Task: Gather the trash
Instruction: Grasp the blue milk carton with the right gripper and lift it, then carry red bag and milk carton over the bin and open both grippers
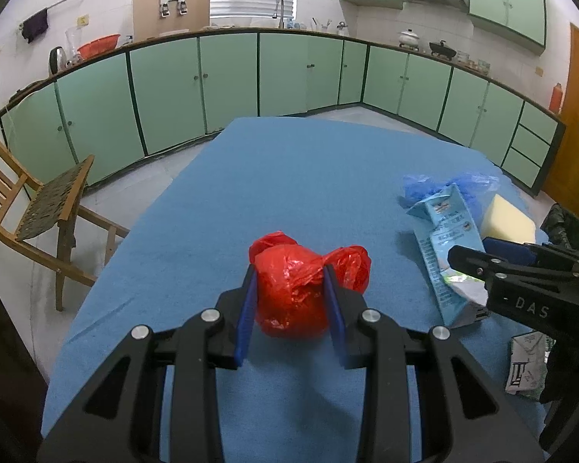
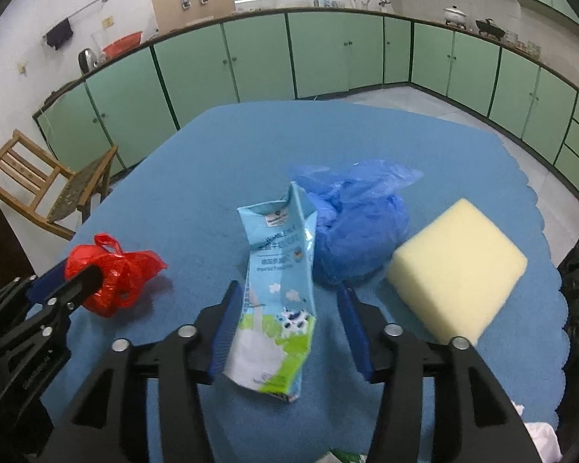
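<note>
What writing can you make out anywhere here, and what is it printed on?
"DAS" on the right gripper, seen from the left wrist view.
"Imported Fresh Milk", roughly, on the milk carton; slightly blurred, so not certain.
The carton's other lines, including non-Latin characters and a small logo near its top: too blurred to read.
Raised lettering on the left gripper in the right wrist view: unreadable.
Print on the crumpled wrapper: unreadable.
</note>
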Demonstrator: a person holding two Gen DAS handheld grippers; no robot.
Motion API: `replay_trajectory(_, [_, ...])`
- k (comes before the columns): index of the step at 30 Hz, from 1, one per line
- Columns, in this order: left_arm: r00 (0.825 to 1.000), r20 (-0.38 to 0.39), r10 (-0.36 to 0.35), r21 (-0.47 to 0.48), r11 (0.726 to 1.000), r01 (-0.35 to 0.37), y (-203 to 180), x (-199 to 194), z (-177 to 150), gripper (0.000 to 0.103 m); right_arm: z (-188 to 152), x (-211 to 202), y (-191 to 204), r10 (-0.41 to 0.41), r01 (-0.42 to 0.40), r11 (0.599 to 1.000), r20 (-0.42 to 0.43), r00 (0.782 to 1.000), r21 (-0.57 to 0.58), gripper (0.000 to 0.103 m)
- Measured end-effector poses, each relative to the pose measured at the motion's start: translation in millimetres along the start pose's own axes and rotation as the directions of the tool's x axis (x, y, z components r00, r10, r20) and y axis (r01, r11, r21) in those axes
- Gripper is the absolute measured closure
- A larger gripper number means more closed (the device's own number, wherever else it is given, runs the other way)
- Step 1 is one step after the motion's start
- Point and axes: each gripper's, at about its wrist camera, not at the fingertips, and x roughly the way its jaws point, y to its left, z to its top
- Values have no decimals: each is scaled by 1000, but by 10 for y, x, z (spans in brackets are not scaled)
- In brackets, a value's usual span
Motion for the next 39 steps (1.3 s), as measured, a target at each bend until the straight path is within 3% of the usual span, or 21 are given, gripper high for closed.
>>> replay_trajectory(8, [1000,-8,25,-17,1000,-25,99,72,34,72,31,294,62,-37,36,999,-105,994,-9,48])
replay_trajectory(9, [1000,-9,24,-17,1000,-24,98,78,34,72,31,285,69,-33,31,999,-100,994,-19,61])
replay_trajectory(12, [1000,-13,17,-20,1000,-17,73,90,35,72,30,260,83,-8,5,1000,-94,996,-25,78])
replay_trajectory(19, [1000,-4,1,-12,1000,-1,18,54,52,72,47,-8,-15,57,-58,998,-29,998,-13,92])
replay_trajectory(27, [999,35,-36,7,999,36,-193,-135,170,72,109,-427,-183,89,-90,996,56,994,9,92])
replay_trajectory(39, [987,109,-114,54,993,109,-744,-541,382,72,250,-1079,-469,47,-57,997,169,984,56,92])
